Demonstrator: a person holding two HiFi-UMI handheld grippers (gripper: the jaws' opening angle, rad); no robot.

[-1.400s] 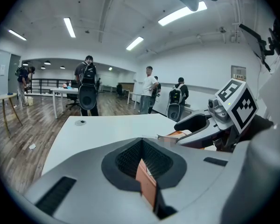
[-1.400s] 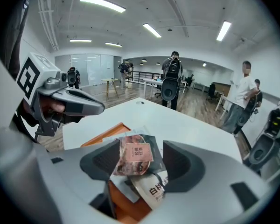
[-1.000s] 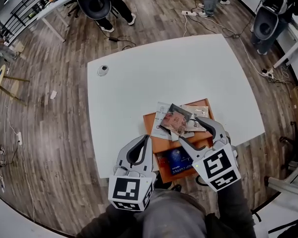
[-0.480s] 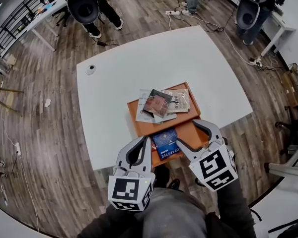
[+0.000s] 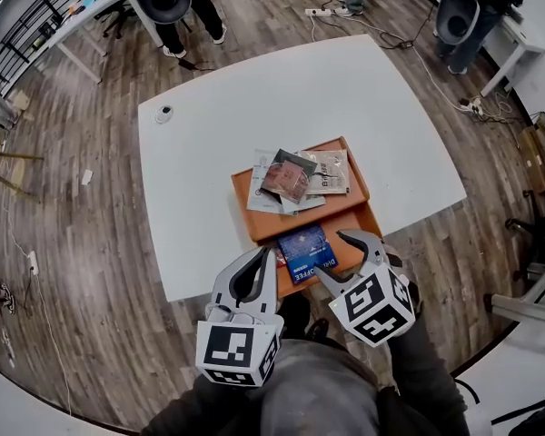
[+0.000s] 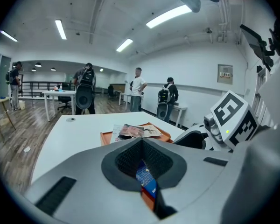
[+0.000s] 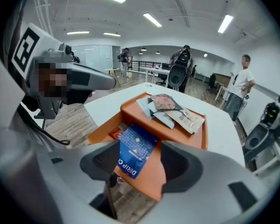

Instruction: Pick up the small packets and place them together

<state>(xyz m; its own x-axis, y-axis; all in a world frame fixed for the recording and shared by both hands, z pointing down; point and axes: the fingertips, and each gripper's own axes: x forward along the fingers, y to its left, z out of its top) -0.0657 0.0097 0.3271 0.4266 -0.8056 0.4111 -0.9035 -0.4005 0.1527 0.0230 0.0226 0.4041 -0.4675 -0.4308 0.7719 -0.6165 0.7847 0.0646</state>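
The blue packet (image 6: 144, 177) only peeps through the hole behind the closed jaws of the left gripper (image 6: 141, 141). That gripper's grey body hides the rest of it. In the right gripper view, only the start of its white words shows. A red packet (image 7: 116, 133) is mostly tucked under the blue one. In the pile of packets (image 5: 293, 178) at the far end of the tray (image 5: 243, 221), the lower ones are half covered. The right gripper (image 5: 345, 254) hides part of the tray's near edge. A small round thing (image 5: 164, 113) far left on the worktop (image 5: 254, 98) is too small to tell.
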